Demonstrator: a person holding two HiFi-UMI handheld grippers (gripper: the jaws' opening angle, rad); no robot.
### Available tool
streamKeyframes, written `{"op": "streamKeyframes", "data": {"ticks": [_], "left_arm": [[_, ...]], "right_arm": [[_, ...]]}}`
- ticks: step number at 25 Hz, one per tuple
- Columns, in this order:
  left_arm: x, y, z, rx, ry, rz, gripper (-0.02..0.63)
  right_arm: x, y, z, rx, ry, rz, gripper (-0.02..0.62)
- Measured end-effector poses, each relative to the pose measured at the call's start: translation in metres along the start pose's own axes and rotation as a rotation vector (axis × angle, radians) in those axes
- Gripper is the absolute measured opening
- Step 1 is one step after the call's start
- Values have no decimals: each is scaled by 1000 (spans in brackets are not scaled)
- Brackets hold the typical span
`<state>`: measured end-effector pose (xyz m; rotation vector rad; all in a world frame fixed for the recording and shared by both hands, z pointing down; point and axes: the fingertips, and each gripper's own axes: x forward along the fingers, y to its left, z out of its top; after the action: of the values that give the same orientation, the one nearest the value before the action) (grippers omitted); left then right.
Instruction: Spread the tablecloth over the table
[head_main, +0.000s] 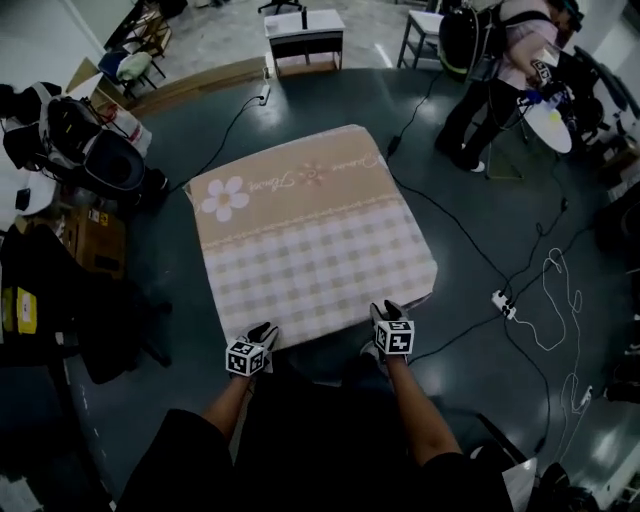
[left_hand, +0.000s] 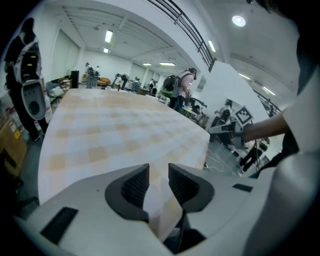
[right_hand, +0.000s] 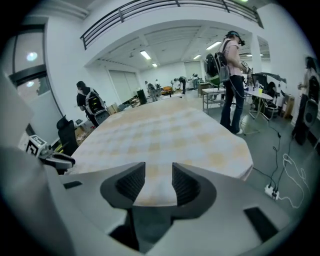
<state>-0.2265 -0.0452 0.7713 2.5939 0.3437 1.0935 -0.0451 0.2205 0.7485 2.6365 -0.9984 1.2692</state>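
Head view, tablecloth (head_main: 310, 235): checked and flowered, lying flat over the table; far corners down, near-right corner drooping off the edge.
Head view, left gripper (head_main: 262, 333): at the near hem, towards the left corner.
Head view, right gripper (head_main: 388, 313): at the near hem, further right.
Left gripper view, jaws: pinched on a raised fold (left_hand: 162, 205) of the hem, which runs down between the pads.
Right gripper view, jaws: apart; the flat hem (right_hand: 150, 195) lies between them, and no pad visibly presses it.
Step, judged: squaring the near edge.
Doing it well: take hold with the right side first, draw both hands evenly towards the body, keep the hem parallel to the table edge, and lower before letting go.
Risk: a one-sided pull skews the checks.
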Motion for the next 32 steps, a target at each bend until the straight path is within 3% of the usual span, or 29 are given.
{"op": "streamKeyframes", "data": {"ticks": [3,7,9,13,14,16,19,25,27,32], "left_arm": [[19,-22,26,-94,-87,112,124],[45,-59,52,-93,-86,168,124],[63,-72,54,-92,-55,168,124],[105,-80,49,-119,21,151,134],[114,-85,46,-117,32,157,166],[127,-104,42,-86,50,146,172],[124,-120,39,-73,62,93,176],[119,-109,37,-84,49,128,178],[111,-100,40,-104,0,130,178],[71,-52,49,-111,-127,183,178]], "right_arm": [[14,-44,16,-96,59,64,172],[26,-83,23,-142,152,107,173],[31,-98,21,-153,177,94,173],[44,-122,23,-131,180,75,74],[46,-131,24,-102,180,73,74],[47,-150,28,-51,177,59,75],[43,-152,37,-76,174,31,83],[42,-125,44,-215,207,162,146],[54,-130,61,-255,168,133,147],[103,-143,118,-213,108,71,199]]}}
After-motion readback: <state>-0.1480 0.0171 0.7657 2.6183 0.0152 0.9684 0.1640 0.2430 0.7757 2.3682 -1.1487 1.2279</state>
